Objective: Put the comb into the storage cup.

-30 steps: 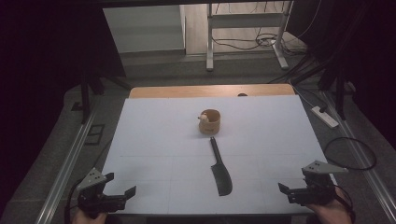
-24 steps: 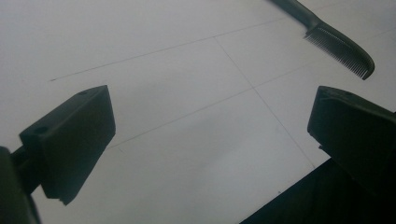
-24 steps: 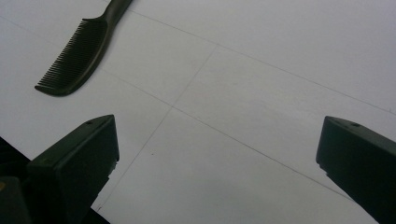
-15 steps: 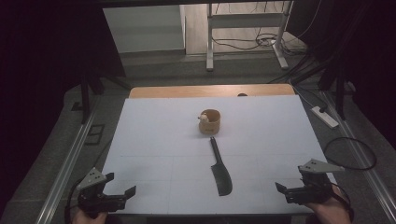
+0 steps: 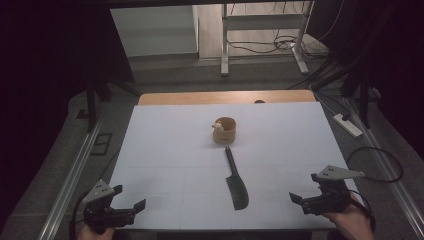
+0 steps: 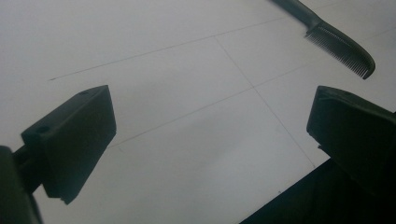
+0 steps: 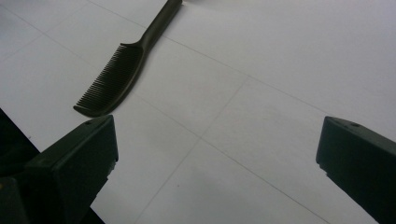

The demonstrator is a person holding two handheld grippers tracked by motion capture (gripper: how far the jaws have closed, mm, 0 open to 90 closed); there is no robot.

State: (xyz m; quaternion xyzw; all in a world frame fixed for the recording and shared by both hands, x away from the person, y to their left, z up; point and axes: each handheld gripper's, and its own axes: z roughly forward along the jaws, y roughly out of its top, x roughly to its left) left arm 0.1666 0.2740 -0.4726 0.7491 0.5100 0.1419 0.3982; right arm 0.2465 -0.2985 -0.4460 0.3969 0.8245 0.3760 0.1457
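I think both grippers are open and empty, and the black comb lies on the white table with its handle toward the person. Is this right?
Nearly. The comb has its handle pointing away from the person, toward the wooden cup, as the high view shows. Both the left gripper and right gripper are open and empty.

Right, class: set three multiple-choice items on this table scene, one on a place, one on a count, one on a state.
1. Where does the comb lie?
A. nearer the person than the wooden cup
B. inside the cup
C. on the floor

2. How many things lie on the white table?
A. two
B. four
C. six

3. How is the right claw?
A. shut on the comb
B. open, empty
C. shut on the cup

A: the comb lies below the cup in the high view.
A: comb and cup.
B: jaws stand apart over bare table.
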